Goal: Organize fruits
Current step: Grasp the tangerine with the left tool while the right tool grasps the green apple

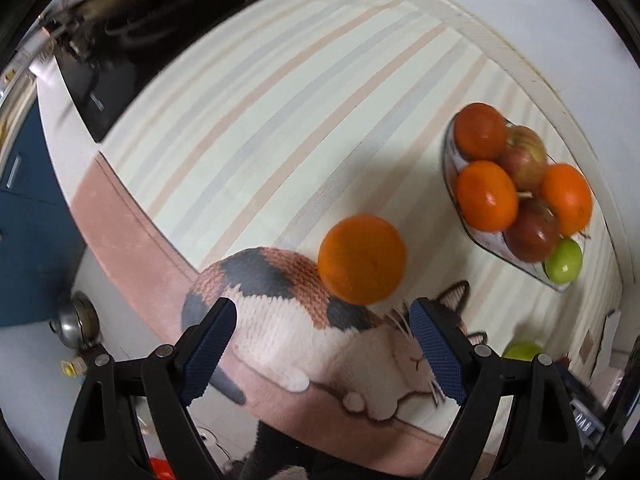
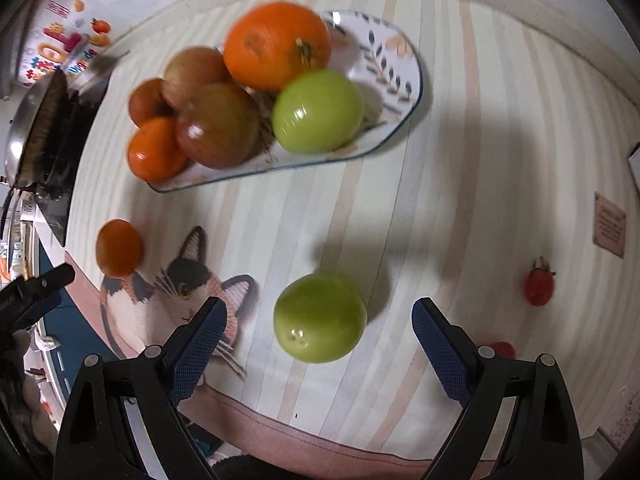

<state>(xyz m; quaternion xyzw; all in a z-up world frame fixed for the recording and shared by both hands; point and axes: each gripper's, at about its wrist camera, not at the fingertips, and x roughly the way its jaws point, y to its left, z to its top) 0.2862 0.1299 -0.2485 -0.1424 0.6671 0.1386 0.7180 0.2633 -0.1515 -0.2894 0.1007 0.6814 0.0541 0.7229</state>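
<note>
Now my left gripper [image 1: 322, 354] gapes over a round orange [image 1: 362, 260]; my right gripper [image 2: 319, 354] gapes around a glossy green apple [image 2: 320, 317].

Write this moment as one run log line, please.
left gripper: open, behind loose round orange | right gripper: open, around loose green apple | patterned oval plate: holds fruit pile

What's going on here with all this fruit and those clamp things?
A person holds a gripper in each hand and is gathering fruit onto a patterned plate, already piled with oranges and apples. The left gripper is open, lined up on a loose orange on the cat-print cloth. The right gripper is open around a loose green apple, not yet gripping it.
</note>
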